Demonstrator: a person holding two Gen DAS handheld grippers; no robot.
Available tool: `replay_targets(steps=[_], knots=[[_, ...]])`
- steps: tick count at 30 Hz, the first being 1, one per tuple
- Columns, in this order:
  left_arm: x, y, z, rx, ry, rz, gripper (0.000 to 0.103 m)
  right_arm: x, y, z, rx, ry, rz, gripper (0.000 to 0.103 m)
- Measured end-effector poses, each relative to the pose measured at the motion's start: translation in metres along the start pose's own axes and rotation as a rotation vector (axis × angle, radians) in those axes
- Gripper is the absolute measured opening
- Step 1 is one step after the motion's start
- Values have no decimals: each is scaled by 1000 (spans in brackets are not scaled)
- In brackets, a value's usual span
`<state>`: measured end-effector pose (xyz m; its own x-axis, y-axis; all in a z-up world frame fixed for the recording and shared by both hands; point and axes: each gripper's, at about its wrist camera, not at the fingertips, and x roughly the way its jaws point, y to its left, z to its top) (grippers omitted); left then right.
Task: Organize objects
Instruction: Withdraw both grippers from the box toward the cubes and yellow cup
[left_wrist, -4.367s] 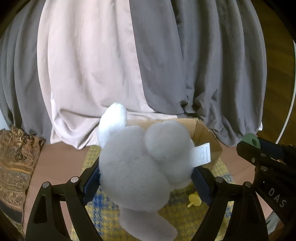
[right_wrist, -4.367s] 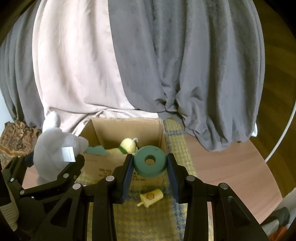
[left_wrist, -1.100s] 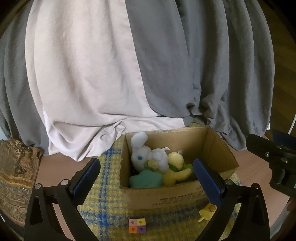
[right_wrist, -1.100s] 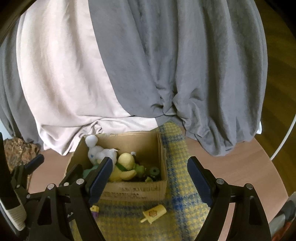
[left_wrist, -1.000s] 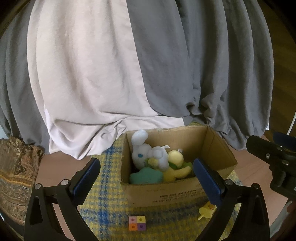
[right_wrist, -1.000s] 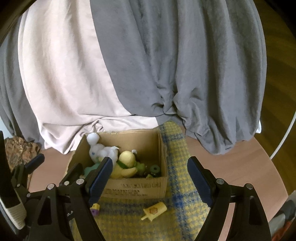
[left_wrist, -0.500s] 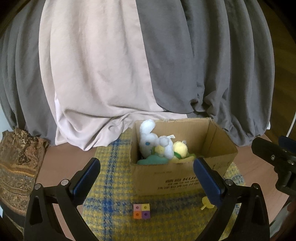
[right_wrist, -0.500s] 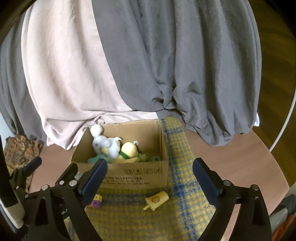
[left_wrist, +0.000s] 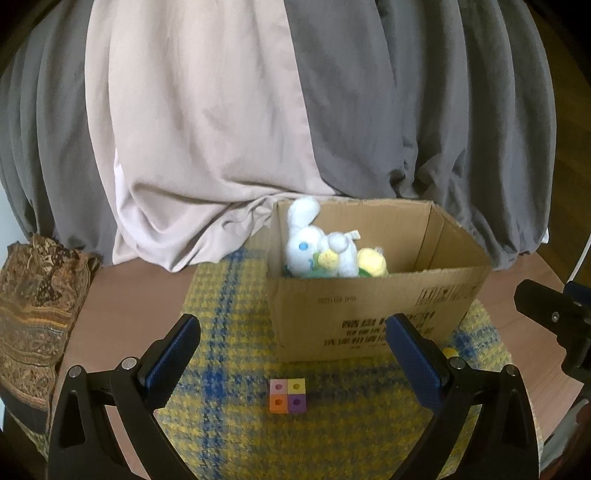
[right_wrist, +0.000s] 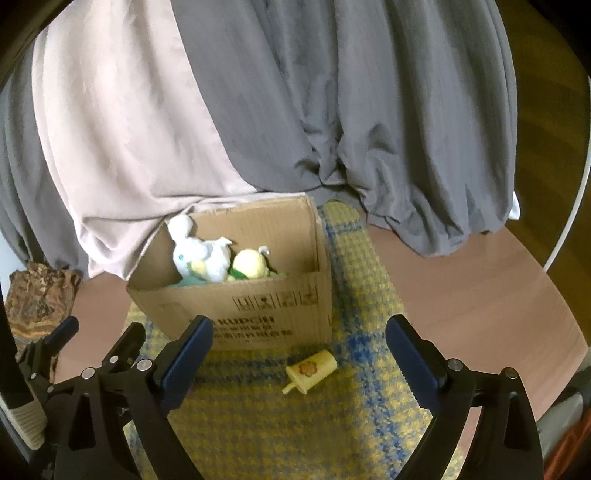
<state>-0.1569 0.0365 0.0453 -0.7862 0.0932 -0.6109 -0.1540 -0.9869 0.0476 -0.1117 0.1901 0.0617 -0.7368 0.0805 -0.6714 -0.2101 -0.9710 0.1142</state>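
A cardboard box stands on a yellow and blue checked mat. In it lie a white plush rabbit and a yellow plush toy. A four-coloured cube block lies on the mat in front of the box. A yellow popsicle toy lies on the mat, at the box's front right. My left gripper is open and empty above the block. My right gripper is open and empty above the popsicle toy.
Grey and pale pink draped cloth hangs behind the box. A brown patterned fabric lies at the left on the round wooden table. The right gripper's body shows at the right edge of the left wrist view.
Both grippers were shut on the rabbit and a green ring; now both are open and the toys lie in the box. Both have drawn back and lower.
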Motion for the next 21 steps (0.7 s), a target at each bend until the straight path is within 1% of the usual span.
replay_targets(steps=[7,13,21], knots=[[15,4,-20,-14,36,7,103,21,0,-17,2,42,-4,95],[28,6,-38,-12,60,23,103,44,-4,-35,14,96,4,95],[49,7,-59,-31,109,37,103,67,-7,-49,8,138,-5,95]])
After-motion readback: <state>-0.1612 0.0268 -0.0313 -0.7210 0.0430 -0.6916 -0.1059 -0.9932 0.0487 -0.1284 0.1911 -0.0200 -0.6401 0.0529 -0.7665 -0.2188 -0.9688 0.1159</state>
